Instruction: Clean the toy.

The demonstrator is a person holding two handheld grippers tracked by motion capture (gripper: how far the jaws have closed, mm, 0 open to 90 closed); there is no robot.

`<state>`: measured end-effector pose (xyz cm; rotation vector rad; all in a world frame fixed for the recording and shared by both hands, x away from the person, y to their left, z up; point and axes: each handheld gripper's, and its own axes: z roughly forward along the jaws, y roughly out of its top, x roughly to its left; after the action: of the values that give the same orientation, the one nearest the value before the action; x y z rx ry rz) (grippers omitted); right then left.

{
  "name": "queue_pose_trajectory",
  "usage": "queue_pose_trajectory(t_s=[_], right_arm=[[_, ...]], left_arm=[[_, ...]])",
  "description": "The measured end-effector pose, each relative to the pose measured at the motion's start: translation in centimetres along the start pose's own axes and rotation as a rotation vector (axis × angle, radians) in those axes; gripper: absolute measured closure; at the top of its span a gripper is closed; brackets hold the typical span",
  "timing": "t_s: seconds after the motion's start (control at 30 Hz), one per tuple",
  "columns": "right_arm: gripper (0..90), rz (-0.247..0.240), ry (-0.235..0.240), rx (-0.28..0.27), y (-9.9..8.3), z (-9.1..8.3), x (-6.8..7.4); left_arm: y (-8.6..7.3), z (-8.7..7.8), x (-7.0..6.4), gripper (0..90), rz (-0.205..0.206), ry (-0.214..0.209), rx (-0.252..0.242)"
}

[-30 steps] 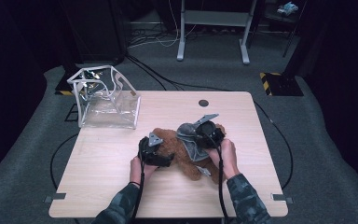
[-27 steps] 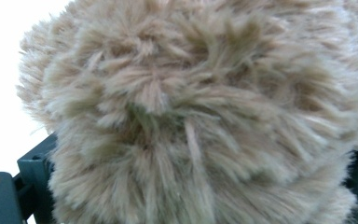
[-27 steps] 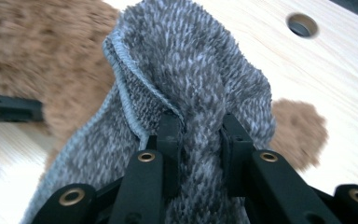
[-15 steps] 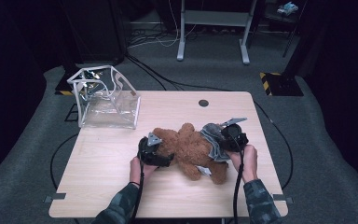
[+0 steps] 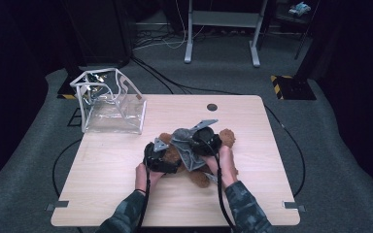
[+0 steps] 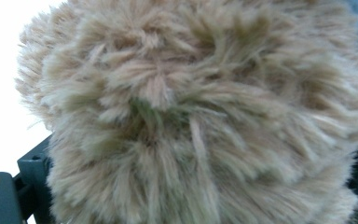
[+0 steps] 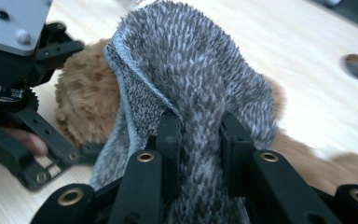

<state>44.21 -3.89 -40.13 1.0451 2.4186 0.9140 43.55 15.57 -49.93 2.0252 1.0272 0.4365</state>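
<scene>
- We find no legible text, label, brand, number or sign in any view.
- The yellow-and-black striped markings (image 5: 281, 78) on the floor beyond the table (image 5: 252, 194) carry no characters.
- The grey plate (image 7: 14, 21) seen in the right gripper view shows screws only, with no lettering.
</scene>
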Motion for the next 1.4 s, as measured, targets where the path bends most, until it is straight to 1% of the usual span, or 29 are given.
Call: queue_pose_trajectory(t_s=[0.07, 0.1, 0.13, 0.17, 0.2, 0.23, 0.27, 0.37, 0.43, 0.47, 0.5, 0.53, 0.57, 0.67, 0.8, 0.9, 0.93, 0.97, 1.0, 1.07, 1.1, 1.13, 1.17, 1.2, 1.23, 1.27, 1.33, 1.37, 1.4], right_arm=[[73.6, 0.002, -0.024, 0.034, -0.1, 0.9, 0.5], [73.7, -0.002, -0.023, 0.042, -0.2, 0.9, 0.4], [73.8, 0.008, -0.016, 0.032, -0.4, 0.9, 0.2], [73.8, -0.008, -0.02, 0.02, -0.4, 0.7, -0.2], [73.8, 0.005, -0.03, 0.03, -0.6, 0.4, -0.4], [73.8, 0.005, -0.03, 0.03, -0.6, 0.4, -0.4], [73.9, 0.001, -0.047, 0.032, -1.0, -0.2, -1.0], [74.1, -0.004, -0.075, 0.021, -2.0, -1.3, -2.1], [74.1, 0.03, -0.085, 0.026, -2.8, -1.9, -3.0], [74.1, 0.03, -0.085, 0.026, -2.8, -1.9, -3.0], [74.2, 0.064, -0.101, 0.023, -3.6, -2.5, -3.8], [74.2, 0.066, -0.102, 0.021, -4.0, -2.8, -4.3], [74.2, 0.093, -0.107, 0.02, -4.3, -2.9, -4.6], [74.3, 0.126, -0.118, 0.014, -5.4, -3.3, -5.8], [74.5, 0.165, -0.168, 0.033, -6.8, -3.5, -7.0], [74.5, 0.204, -0.163, 0.025, -7.7, -3.8, -7.6], [74.6, 0.208, -0.152, 0.005, -7.7, -4.1, -7.6], [74.6, 0.208, -0.152, 0.005, -7.7, -4.1, -7.6], [74.6, 0.208, -0.138, -0.032, -7.2, -4.8, -7.0], [74.6, 0.182, -0.106, -0.066, -6.2, -5.3, -5.8], [74.6, 0.165, -0.092, -0.076, -5.6, -5.3, -5.0], [74.5, 0.135, -0.078, -0.082, -5.0, -5.2, -4.2], [74.5, 0.135, -0.078, -0.082, -5.0, -5.2, -4.2], [74.5, 0.12, -0.062, -0.082, -4.4, -4.9, -3.2], [74.5, 0.087, -0.047, -0.085, -3.9, -4.4, -2.4], [74.3, 0.041, -0.017, -0.073, -3.0, -3.0, -0.6], [74.3, -0.004, -0.013, -0.063, -2.7, -1.5, 1.1], [74.3, -0.027, -0.014, -0.046, -2.7, -0.8, 1.6], [74.4, -0.051, -0.027, -0.041, -2.7, -0.1, 2.0]], left_arm=[[0.0, -0.1, 0.1, 3.7, 0.016, -0.003, 0.012], [0.0, 0.0, 0.0, 3.7, 0.003, -0.005, 0.006], [0.0, 0.0, 0.0, 3.7, 0.005, -0.003, -0.001], [0.0, 0.0, 0.0, 3.7, 0.008, -0.002, 0.005], [0.0, 0.0, 0.0, 3.7, 0.008, -0.002, 0.005], [0.0, 0.0, 0.0, 3.7, 0.008, -0.002, 0.005], [0.1, -0.1, 0.0, 3.7, 0.01, -0.005, 0.011], [0.1, 0.0, 0.0, 3.7, 0.01, -0.006, 0.011], [0.1, 0.0, 0.0, 3.7, 0.007, -0.003, 0.006], [0.1, 0.0, 0.0, 3.7, 0.007, -0.003, 0.006], [0.1, 0.0, 0.0, 3.7, 0.01, -0.002, 0.007], [0.1, 0.0, -0.1, 3.7, 0.009, -0.002, 0.006], [0.1, 0.0, -0.1, 3.7, 0.009, -0.002, 0.006], [0.1, 0.0, -0.1, 3.7, 0.013, -0.003, 0.007], [0.1, 0.0, 0.0, 3.7, 0.008, -0.003, 0.007], [0.0, 0.1, 0.0, 3.7, 0.002, -0.006, 0.003], [0.0, 0.1, 0.1, 3.8, 0.0, -0.008, 0.003], [0.0, 0.1, 0.1, 3.8, 0.0, -0.008, 0.003], [0.0, 0.1, 0.1, 3.8, -0.004, -0.008, 0.005], [0.0, 0.1, 0.1, 3.9, -0.001, -0.004, 0.005], [0.1, 0.1, 0.1, 3.9, -0.001, -0.003, 0.006], [0.1, 0.1, 0.1, 3.9, -0.001, -0.003, 0.006], [0.1, 0.1, 0.0, 3.9, -0.002, -0.002, 0.006], [0.1, 0.1, 0.0, 3.9, -0.001, -0.001, 0.007], [0.1, 0.1, 0.0, 3.9, -0.002, -0.001, 0.007], [0.1, 0.1, 0.0, 3.8, -0.002, -0.001, 0.008], [0.1, 0.1, 0.1, 3.9, -0.002, -0.002, 0.008], [0.1, 0.1, 0.1, 3.8, 0.002, -0.004, 0.014], [0.1, 0.1, 0.2, 3.9, -0.001, -0.003, 0.017]])
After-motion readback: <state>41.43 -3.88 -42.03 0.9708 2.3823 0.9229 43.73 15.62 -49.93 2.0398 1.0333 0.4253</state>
